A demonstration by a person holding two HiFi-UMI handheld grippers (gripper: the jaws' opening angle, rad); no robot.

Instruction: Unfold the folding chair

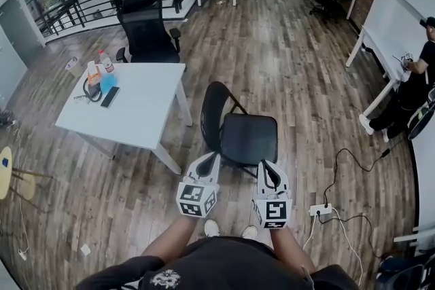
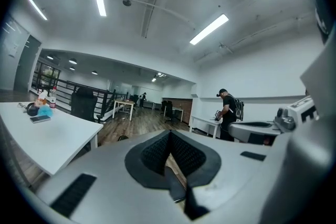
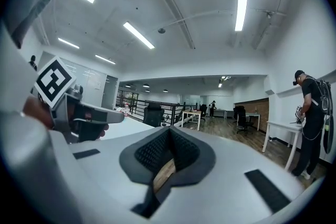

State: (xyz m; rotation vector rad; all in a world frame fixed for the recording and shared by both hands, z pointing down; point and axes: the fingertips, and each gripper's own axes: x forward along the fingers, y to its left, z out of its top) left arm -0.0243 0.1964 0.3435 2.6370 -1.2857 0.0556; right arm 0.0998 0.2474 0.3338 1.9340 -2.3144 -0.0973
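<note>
Standing open on the wooden floor (image 1: 285, 51), the black folding chair (image 1: 248, 136) has its seat flat and its back upright, so the unfolding looks done. Just in front of the chair's near edge, clear of it, hover the left gripper (image 1: 206, 161) and the right gripper (image 1: 266, 166). Each has its fingers pressed together on nothing, probably because the chair stands by itself. Left of the chair is a white surface (image 1: 136, 105).

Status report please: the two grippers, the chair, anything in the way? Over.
Left gripper shut, empty; right gripper shut, empty. Chair stands open, seat down. Table close beside it; power strip on floor nearby.
</note>
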